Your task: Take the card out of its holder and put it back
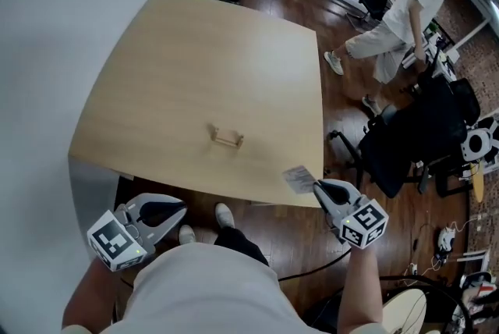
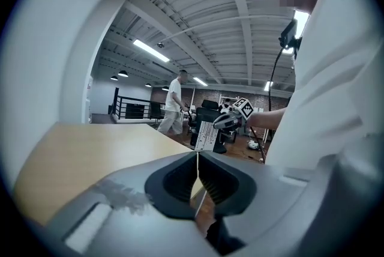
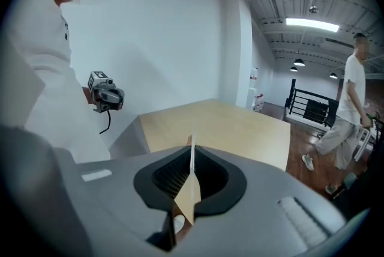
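Both low by table (image 1: 195, 75) — right tool (image 1: 316, 186) pinches card (image 1: 297, 179) — left tool (image 1: 184, 208) closed

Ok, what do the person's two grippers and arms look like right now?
Both the left gripper and right gripper have light grey, wedge-shaped shells with black ribbed pads inside the jaws. Each carries a white cube printed with black square markers. A black cable hangs from the left one. The person wears a white short-sleeved shirt; the forearms are bare.

The person wears a white shirt (image 1: 199, 289) — the grey left gripper (image 1: 181, 209) and right gripper (image 1: 318, 186) each have a black-and-white marker cube (image 1: 362, 222).
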`<state>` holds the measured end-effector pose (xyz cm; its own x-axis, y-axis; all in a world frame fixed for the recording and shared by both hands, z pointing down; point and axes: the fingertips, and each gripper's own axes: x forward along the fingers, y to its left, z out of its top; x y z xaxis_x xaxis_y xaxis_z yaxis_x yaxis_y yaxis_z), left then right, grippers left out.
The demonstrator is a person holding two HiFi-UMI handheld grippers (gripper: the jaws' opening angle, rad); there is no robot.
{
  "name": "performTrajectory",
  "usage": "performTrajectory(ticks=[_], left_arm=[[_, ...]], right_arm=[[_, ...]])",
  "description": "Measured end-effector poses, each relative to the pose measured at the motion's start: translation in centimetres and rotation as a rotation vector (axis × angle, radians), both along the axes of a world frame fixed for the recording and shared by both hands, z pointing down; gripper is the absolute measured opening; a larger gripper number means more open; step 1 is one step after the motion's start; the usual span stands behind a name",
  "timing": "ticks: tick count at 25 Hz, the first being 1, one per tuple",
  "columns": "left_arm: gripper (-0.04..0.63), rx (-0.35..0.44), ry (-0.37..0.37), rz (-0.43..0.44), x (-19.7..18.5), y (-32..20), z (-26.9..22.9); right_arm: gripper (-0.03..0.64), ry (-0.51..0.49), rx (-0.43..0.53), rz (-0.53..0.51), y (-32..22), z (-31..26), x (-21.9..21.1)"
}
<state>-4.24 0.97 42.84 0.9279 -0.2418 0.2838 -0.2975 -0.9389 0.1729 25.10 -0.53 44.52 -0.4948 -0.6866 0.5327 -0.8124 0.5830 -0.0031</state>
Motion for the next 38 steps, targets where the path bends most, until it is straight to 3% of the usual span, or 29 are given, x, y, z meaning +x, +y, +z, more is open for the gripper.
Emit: performTrajectory(ticks=[8, 19, 29, 38], left_arm=[[0.012, -0.004, 0.0, -0.15, -1.6, -3.9, 0.0], [0.012, -0.015, -0.014, -0.342, 1.0, -4.3, 0.0], [0.012, -0.041, -0.033, -0.491, 0.2, -3.9, 0.2], [0.012, -0.06, -0.035, -0.553, 0.0, -3.6, 0.6]], right_arm=[[0.02, -0.013, 0.003, -0.177, -9.3, 0.8, -3.8], [0.02, -0.034, -0.032, -0.417, -17.0, 3.5, -6.9], [0.02, -0.039, -0.074, -0.549, -20.3, 6.6, -10.7], [0.02, -0.031, -0.101, -0.61, -21.6, 8.4, -12.6]])
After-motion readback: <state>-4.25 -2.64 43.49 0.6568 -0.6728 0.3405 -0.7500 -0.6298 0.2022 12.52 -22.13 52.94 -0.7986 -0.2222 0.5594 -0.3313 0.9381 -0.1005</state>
